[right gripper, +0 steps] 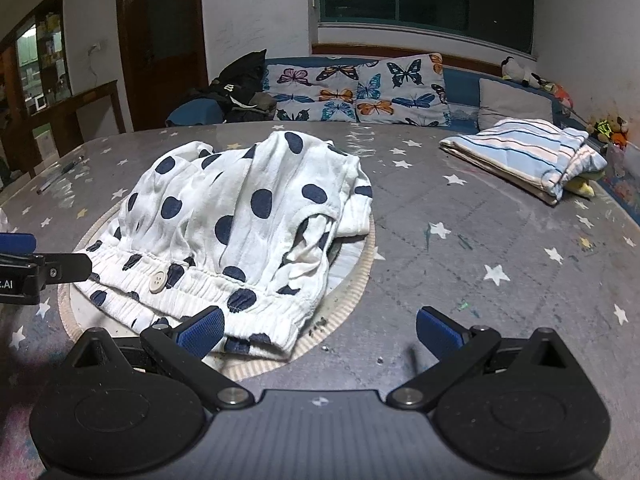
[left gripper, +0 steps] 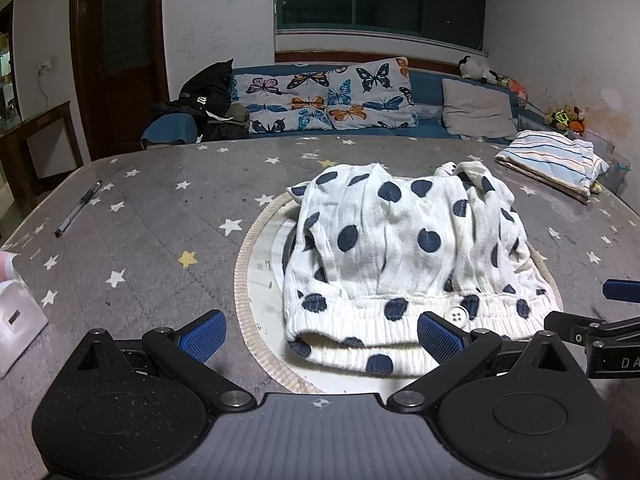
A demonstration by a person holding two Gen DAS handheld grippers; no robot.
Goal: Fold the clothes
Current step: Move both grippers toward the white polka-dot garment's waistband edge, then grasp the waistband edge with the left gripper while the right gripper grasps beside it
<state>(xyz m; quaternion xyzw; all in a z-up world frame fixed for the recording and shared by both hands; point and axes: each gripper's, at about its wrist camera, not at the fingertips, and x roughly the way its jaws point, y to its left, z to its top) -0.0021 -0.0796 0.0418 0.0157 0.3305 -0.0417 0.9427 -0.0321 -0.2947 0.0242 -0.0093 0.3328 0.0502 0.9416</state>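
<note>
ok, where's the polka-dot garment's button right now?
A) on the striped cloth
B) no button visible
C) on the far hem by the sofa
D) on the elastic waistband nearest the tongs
D: the button sits on the gathered waistband of the garment, at the edge nearest both open tongs, left and right; the striped cloth lies apart, further back.

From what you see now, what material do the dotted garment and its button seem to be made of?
The dotted garment looks like thin matte cotton gauze, judging by its fine crinkles, with a ribbed elastic waistband. Its button seems plastic: smooth, pale, four-holed. Neither is certain.
</note>
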